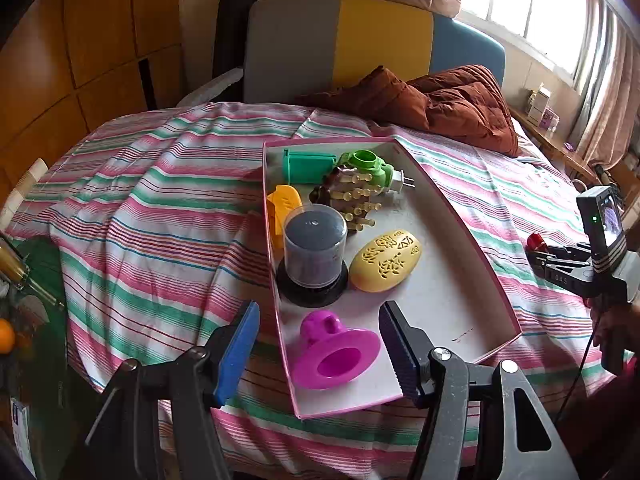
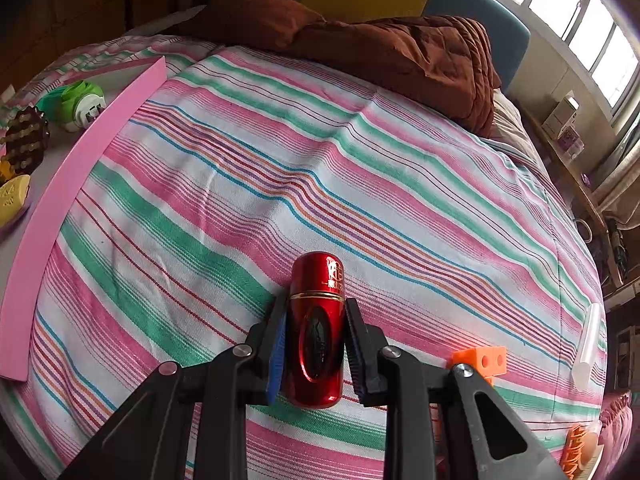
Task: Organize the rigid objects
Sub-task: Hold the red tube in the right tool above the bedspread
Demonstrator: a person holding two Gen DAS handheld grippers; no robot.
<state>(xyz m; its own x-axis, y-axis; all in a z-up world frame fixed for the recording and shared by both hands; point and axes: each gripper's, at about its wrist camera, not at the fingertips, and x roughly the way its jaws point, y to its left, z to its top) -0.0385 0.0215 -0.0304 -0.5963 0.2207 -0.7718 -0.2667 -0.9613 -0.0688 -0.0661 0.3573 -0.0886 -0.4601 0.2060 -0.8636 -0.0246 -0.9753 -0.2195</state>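
Note:
A pink tray (image 1: 452,300) lies on the striped bed. In it lie a magenta funnel-shaped piece (image 1: 334,350), a black-based clear tub (image 1: 314,256), a yellow carved oval case (image 1: 386,260), an orange piece (image 1: 282,208), a brown pegged brush (image 1: 348,196), a teal box (image 1: 308,166) and a green plug (image 1: 366,166). My left gripper (image 1: 318,354) hovers open just above the magenta piece, touching nothing. My right gripper (image 2: 316,344) is shut on a red metallic capsule (image 2: 316,332) over the bedsheet. The right gripper (image 1: 560,258) also shows at the left wrist view's right edge.
A brown quilt (image 2: 384,44) is bunched at the headboard. An orange block (image 2: 482,360) and a white tube (image 2: 588,344) lie on the sheet by my right gripper. The tray wall (image 2: 68,196) runs along that view's left. A side table with an orange (image 1: 6,336) stands left.

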